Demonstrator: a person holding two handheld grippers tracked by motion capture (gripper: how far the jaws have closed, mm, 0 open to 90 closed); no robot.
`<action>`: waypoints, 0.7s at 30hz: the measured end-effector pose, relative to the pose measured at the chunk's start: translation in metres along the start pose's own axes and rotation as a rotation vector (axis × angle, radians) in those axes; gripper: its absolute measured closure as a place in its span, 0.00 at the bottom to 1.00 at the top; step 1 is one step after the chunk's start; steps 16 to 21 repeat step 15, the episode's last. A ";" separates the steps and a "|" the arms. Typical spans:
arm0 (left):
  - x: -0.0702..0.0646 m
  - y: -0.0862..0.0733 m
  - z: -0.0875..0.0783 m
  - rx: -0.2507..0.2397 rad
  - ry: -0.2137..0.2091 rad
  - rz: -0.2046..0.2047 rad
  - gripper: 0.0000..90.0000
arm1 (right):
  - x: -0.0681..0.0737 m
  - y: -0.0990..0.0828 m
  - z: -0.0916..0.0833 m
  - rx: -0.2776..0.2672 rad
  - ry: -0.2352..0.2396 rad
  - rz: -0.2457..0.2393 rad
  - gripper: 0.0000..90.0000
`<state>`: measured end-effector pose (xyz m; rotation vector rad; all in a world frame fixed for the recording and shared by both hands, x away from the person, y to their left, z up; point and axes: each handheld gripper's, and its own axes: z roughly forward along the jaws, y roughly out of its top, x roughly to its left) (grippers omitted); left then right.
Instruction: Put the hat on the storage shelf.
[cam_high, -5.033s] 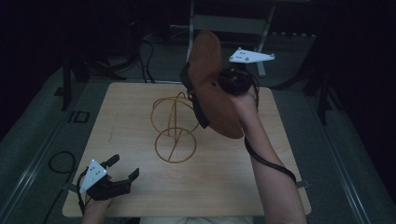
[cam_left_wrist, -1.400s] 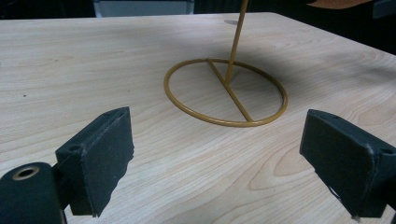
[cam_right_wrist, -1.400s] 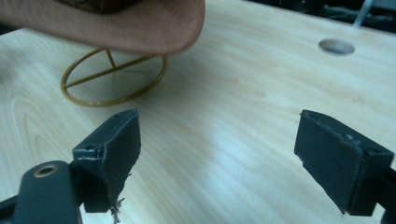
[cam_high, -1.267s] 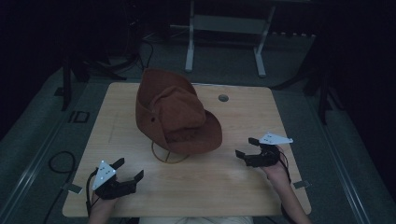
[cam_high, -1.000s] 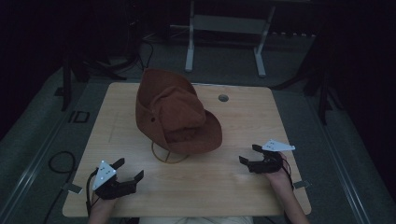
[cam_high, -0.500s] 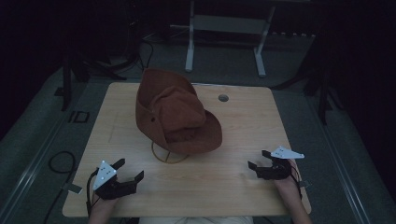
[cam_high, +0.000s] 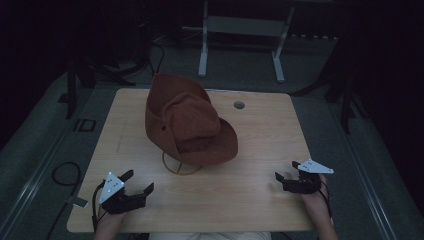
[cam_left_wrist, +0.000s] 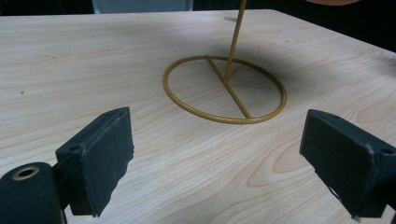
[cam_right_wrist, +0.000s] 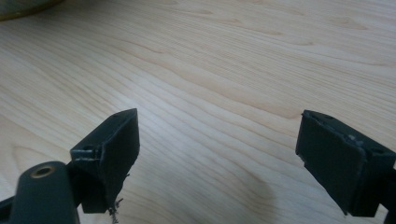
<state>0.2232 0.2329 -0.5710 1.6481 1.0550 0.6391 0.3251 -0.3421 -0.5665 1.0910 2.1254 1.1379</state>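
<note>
Left gripper (cam_high: 138, 182), jaws spread wide and empty, low over the wooden table (cam_high: 260, 130). Just ahead of it, the wire stand (cam_left_wrist: 225, 88); the brown hat (cam_high: 186, 120) sits atop. Right gripper (cam_high: 287, 170), likewise wide and empty, lies well apart at the opposite side.

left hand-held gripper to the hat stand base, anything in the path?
Nothing visible. The left hand-held gripper is open and empty, and bare table lies between its jaws and the stand's ring base. In the high view the brown hat sits on top of the stand, overhanging the ring rather than blocking a low approach.
</note>
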 end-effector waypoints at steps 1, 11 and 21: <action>0.000 0.000 0.000 0.000 -0.001 -0.001 0.12 | -0.001 0.000 0.000 -0.001 -0.002 0.002 0.15; 0.000 0.000 0.000 -0.001 -0.005 -0.001 0.12 | -0.001 -0.001 0.002 0.014 -0.004 -0.009 0.15; 0.000 0.000 0.000 -0.002 -0.006 -0.001 0.12 | -0.002 -0.001 0.002 0.011 0.000 0.002 0.15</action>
